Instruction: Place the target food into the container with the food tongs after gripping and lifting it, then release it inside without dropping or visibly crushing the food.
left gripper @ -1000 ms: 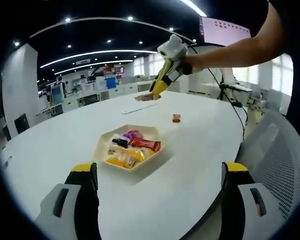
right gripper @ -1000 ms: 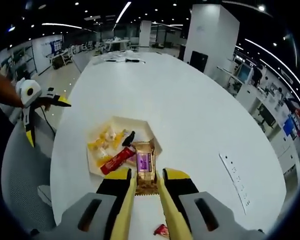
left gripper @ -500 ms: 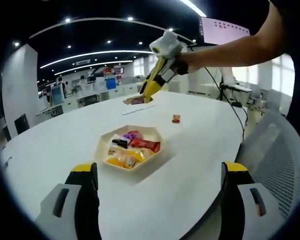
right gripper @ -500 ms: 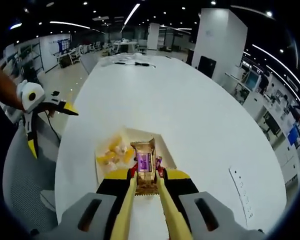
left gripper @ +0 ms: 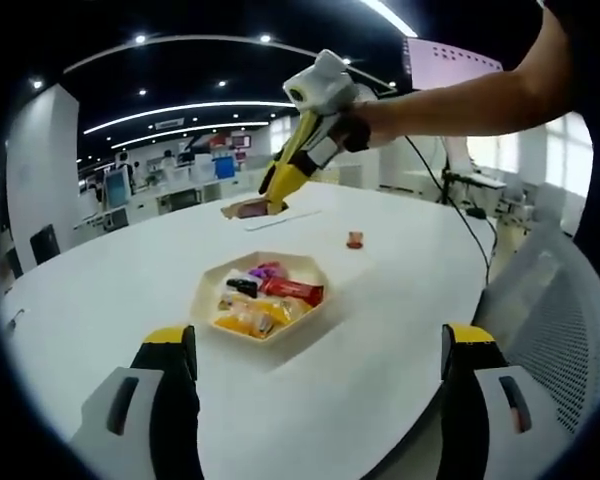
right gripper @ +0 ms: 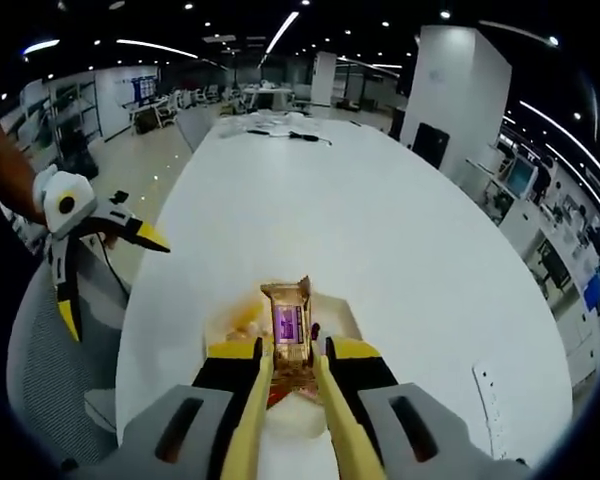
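- The right gripper (right gripper: 291, 362) has its jaws closed on a snack bar (right gripper: 288, 322), a gold wrapper with a purple panel.
- In the right gripper view the bar hangs in the air above the tray (right gripper: 342, 312), clear of the food in it.
- In the left gripper view the right gripper (left gripper: 270, 195) shows at the end of an arm (left gripper: 460, 95), high above the table (left gripper: 380, 300) and beyond the tray (left gripper: 202, 292).
- The tray holds several wrapped snacks (left gripper: 265, 300); one small sweet (left gripper: 355, 240) lies alone on the table, well apart from it.
- The left gripper (left gripper: 315, 345) has its jaws spread wide with nothing between them, low over the table's near edge.
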`<state>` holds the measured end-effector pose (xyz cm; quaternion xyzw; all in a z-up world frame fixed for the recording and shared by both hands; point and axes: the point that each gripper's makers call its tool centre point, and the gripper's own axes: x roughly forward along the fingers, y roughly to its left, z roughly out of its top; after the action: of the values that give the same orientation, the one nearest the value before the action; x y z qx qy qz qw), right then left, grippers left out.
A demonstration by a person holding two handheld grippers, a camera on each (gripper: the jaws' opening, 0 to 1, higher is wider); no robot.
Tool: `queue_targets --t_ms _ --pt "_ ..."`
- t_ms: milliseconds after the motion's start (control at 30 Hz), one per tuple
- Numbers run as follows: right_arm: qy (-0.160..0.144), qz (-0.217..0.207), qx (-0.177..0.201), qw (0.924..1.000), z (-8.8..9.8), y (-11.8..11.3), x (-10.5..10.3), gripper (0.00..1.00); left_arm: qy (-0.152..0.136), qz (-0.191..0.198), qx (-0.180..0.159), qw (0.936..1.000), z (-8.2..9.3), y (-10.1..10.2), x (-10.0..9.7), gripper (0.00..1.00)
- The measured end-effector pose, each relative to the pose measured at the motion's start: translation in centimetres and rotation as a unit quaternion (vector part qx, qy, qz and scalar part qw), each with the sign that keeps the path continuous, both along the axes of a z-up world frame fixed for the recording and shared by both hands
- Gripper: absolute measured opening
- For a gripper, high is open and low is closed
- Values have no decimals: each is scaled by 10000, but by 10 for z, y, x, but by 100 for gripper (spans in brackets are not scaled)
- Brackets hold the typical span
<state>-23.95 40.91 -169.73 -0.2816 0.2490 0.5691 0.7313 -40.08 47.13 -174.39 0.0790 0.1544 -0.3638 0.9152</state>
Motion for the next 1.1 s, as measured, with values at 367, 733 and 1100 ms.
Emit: queue_targets --t_ms 367,733,1100 --pt "-65 198 98 9997 -1 9 -7 27 26 10 -26 10000 -1 0 0 99" --pt "-189 122 252 9994 18 -14 -4 27 36 9 10 10000 -2 0 0 99" --pt "-265 329 312 9986 28 -56 -7 28 59 4 26 10000 -3 0 0 99"
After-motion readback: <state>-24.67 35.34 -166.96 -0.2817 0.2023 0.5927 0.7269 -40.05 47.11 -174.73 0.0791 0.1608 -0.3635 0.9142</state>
